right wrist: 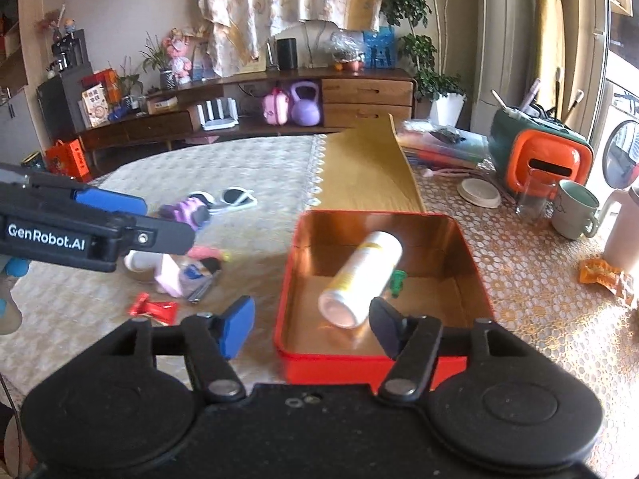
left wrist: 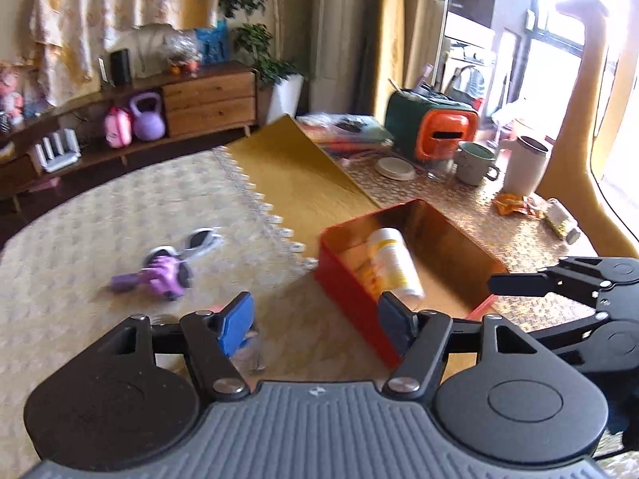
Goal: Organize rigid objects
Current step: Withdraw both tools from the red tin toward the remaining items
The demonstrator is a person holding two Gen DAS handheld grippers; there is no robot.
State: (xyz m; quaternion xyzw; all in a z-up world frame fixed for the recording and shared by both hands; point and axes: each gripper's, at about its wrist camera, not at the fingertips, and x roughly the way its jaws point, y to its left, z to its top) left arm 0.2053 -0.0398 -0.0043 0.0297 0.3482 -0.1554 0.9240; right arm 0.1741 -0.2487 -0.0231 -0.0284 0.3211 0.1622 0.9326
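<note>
A red tin point(right wrist: 288, 279) with a gold inside stands open on the table. In it lies a white and yellow bottle point(right wrist: 361, 277) on its side, beside a small green piece point(right wrist: 397, 279). My right gripper point(right wrist: 311, 325) hovers open over the tin's near end; its pads do not press the bottle. My left gripper point(left wrist: 315, 323) is open and empty above the tin's point(left wrist: 347, 291) left wall, and the bottle point(left wrist: 393, 263) shows beyond it. On the cloth to the left lie a purple toy point(left wrist: 163, 273), white sunglasses point(left wrist: 199, 239), a red wrapper point(right wrist: 153, 309) and a pink item point(right wrist: 169, 275).
A gold sheet point(left wrist: 287, 175) lies behind the tin. At the right stand a mug point(left wrist: 475, 161), a white tumbler point(left wrist: 525, 163) and a green-and-orange case point(left wrist: 431, 127). Orange wrappers point(left wrist: 515, 203) and a small bottle point(left wrist: 563, 221) lie near the table's right edge.
</note>
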